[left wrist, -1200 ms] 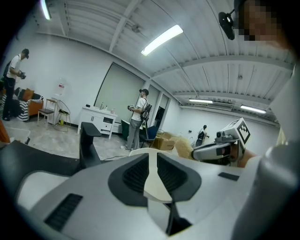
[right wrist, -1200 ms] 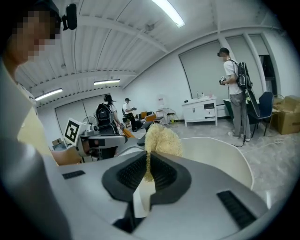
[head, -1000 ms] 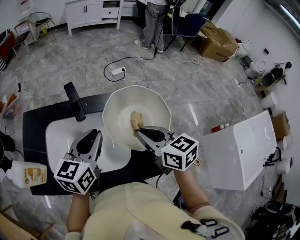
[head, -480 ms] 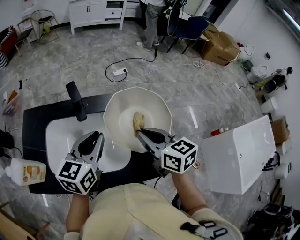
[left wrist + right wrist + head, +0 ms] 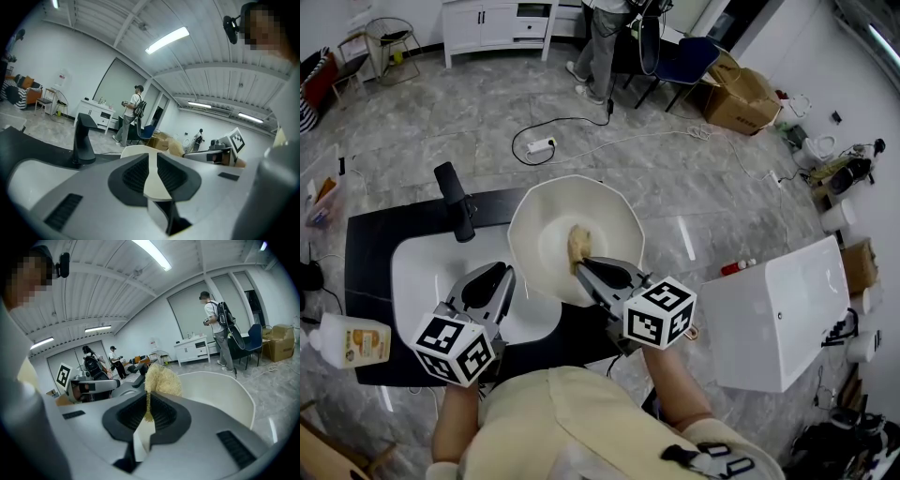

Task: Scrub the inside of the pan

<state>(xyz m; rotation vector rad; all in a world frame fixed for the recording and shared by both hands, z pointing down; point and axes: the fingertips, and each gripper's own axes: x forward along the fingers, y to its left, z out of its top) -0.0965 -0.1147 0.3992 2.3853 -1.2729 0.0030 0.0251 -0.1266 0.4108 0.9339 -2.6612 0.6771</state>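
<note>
A white faceted pan (image 5: 609, 217) hangs tilted over the sink. My left gripper (image 5: 502, 276) is shut on its lower left rim; in the left gripper view a cream strip of the pan (image 5: 137, 151) sits between the pads of the left gripper (image 5: 152, 165). A tan fibrous scrubber (image 5: 577, 244) rests against the pan's inner floor, with my right gripper (image 5: 579, 265) shut on it. Seen from the right gripper view, the scrubber (image 5: 162, 378) sticks up from the right gripper (image 5: 149, 405), with the pan's inner wall (image 5: 222, 394) just behind.
A black faucet (image 5: 456, 204) stands at the back of the white sink (image 5: 417, 272), which is set in a black counter (image 5: 367, 246). A soap bottle (image 5: 352, 339) lies at the counter's left end. A white box (image 5: 778, 305) stands to the right. A person (image 5: 605, 42) stands far behind.
My left gripper has edged slightly right, toward the pan. The scrubber and right gripper have barely shifted inside the pan.
</note>
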